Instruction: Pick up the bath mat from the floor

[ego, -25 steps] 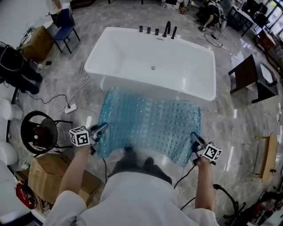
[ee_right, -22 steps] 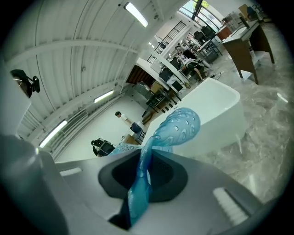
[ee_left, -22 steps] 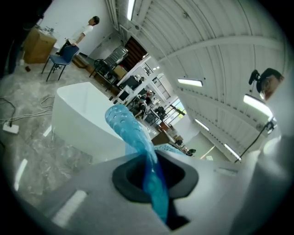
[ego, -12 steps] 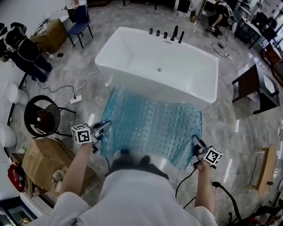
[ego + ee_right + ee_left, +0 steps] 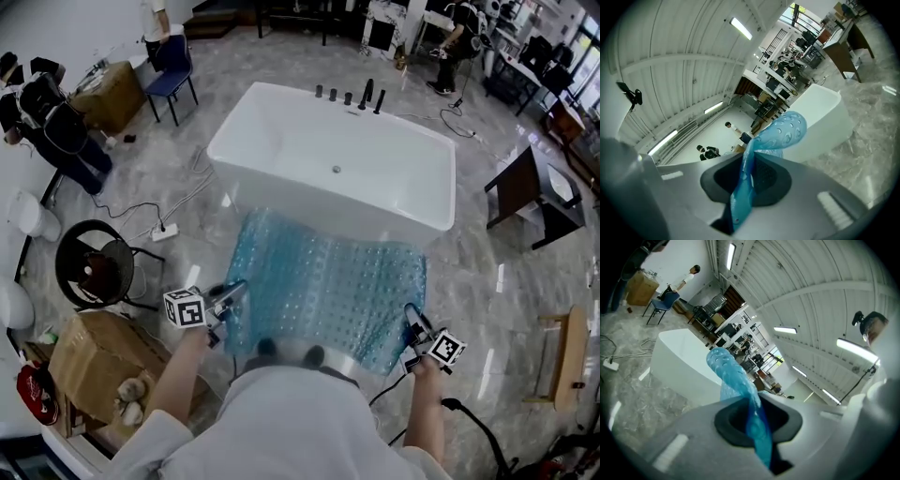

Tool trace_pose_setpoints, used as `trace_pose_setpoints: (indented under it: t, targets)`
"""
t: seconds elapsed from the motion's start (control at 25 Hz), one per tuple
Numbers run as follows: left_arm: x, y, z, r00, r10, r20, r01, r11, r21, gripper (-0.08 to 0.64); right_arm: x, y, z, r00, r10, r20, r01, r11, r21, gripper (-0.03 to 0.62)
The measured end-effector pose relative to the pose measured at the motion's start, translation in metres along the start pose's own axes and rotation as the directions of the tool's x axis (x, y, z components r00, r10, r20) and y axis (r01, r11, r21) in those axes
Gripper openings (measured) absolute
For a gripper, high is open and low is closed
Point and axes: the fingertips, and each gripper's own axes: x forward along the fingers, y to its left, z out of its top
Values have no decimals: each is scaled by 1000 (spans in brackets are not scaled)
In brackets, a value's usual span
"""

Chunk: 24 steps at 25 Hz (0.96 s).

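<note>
A translucent blue bath mat (image 5: 323, 286) with rows of bumps hangs spread between my two grippers, its far edge near the white bathtub (image 5: 337, 164). My left gripper (image 5: 234, 292) is shut on the mat's near left corner. My right gripper (image 5: 413, 323) is shut on the near right corner. In the left gripper view the blue mat (image 5: 740, 390) runs pinched between the jaws and curls upward. The right gripper view shows the mat (image 5: 780, 133) clamped the same way, with the tub beyond it.
The bathtub has black taps (image 5: 361, 94) on its far rim. A cardboard box (image 5: 80, 361) and a round black stool (image 5: 94, 267) stand at the left, with a power strip (image 5: 161, 231) and cables on the marble floor. A dark chair (image 5: 520, 183) is at the right. People stand in the far background.
Both grippers have risen with the mat, lifting its near edge higher off the floor. The view has shifted back, and the tub now sits farther from me.
</note>
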Motion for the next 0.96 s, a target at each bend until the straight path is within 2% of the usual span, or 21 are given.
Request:
trace_pose_setpoints:
  t: [0.16, 0.48, 0.96]
  targets:
    - [-7, -2, -6, 1000, -8, -14, 8, 1000, -1, 21, -4, 13, -18, 1000, -1, 4, 1, 1000, 6, 41]
    - [-29, 3, -3, 1000, -18, 15, 19, 1000, -17, 23, -7, 28, -33, 999, -39, 28, 38, 999, 11, 43]
    - [-37, 9, -7, 1000, -19, 8, 19, 999, -35, 23, 6, 47, -35, 999, 7, 46, -7, 1000, -9, 43]
